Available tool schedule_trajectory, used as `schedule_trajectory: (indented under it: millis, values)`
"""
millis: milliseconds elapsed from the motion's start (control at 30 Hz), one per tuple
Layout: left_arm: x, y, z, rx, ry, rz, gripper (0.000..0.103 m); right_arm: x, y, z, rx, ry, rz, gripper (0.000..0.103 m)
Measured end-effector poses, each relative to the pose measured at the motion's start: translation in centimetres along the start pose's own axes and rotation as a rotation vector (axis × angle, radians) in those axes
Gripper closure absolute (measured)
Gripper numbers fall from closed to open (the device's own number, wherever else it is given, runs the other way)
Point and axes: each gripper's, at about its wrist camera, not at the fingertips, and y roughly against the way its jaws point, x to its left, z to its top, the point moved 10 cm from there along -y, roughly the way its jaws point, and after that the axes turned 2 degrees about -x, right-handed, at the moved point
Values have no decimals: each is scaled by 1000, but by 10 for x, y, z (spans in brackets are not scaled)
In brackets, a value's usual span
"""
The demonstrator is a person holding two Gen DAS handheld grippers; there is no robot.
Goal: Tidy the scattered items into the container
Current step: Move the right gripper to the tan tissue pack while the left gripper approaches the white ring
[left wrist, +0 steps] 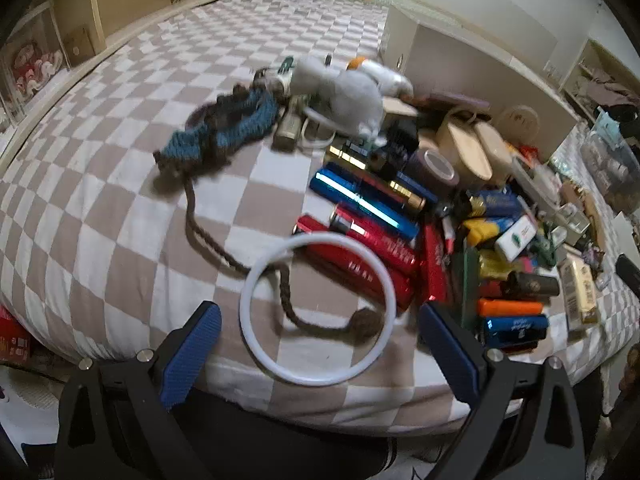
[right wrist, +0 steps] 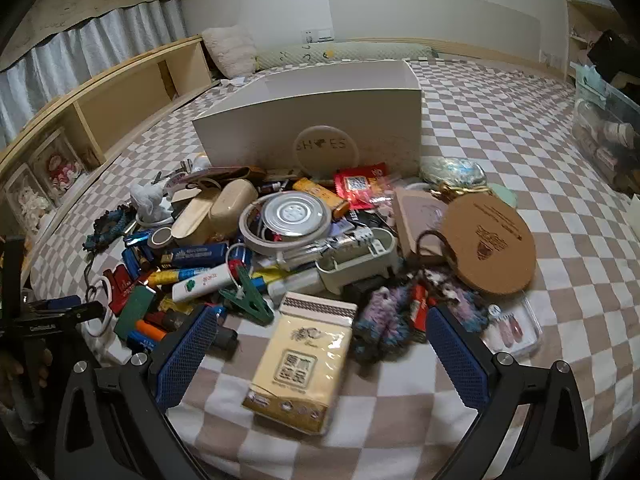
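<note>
White cardboard is forming the container [right wrist: 320, 120], an open shoe box sitting on the checked bedspread [right wrist: 520, 128] just behind the heap. As far as the right wrist view is showing, its inside looks bare, though the floor of the box is hiding behind the near wall, so I am judging the tidying as barely begun, if begun at all.

The scattered items are lying in one dense pile in front of it: a round cork mat [right wrist: 490, 240], a tape roll [right wrist: 286, 216], a green clothes peg [right wrist: 250, 296], a tissue pack [right wrist: 300, 360] and many lighters and tubes, such as the red tubes [left wrist: 372, 256] and a blue tube [left wrist: 360, 196]. A knitted blue strap [left wrist: 224, 128] with a brown cord is trailing away from the pile.

The left gripper [left wrist: 320, 344] is hanging over a white ring [left wrist: 320, 312] at the near edge of the bed, its jaws standing wide to either side of the ring and not touching it; it is gripping nothing. The right gripper [right wrist: 316, 360] is likewise gaping, with the tissue pack lying between its fingers but clear of both pads.

Nearly everything is waiting to be carried over: the whole heap, the ring, the strap. The ring and the tissue pack are looking like the likeliest first picks.
</note>
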Motion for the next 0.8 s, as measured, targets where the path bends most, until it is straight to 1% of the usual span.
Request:
schedule_trajectory:
  millis: [133, 267, 333, 433, 567, 600, 633, 800]
  values:
    - [-1, -8, -6, 30, -10, 15, 3, -6, 1, -10, 33, 0, -12, 0]
    - [-3, -12, -8, 40, -42, 44, 3, 1, -1, -24, 70, 26, -11, 0]
    - [-4, -14, -10, 44, -61, 61, 3, 7, -3, -32, 98, 31, 6, 0]
    - [-5, -16, -12, 47, -82, 83, 4, 19, -6, -45, 149, 30, 60, 0]
    - [-3, -15, -11, 42, -60, 60, 5, 30, -7, -57, 195, 21, 104, 0]
    - [-2, -15, -11, 41, -56, 59, 6, 34, -8, -60, 208, 6, 128, 0]
    - [-1, -15, -11, 40, -52, 60, 10, 38, -9, -62, 220, -11, 160, 0]
    - [2, -15, -10, 34, -41, 55, 10, 66, -10, -66, 264, -101, 350, 0]
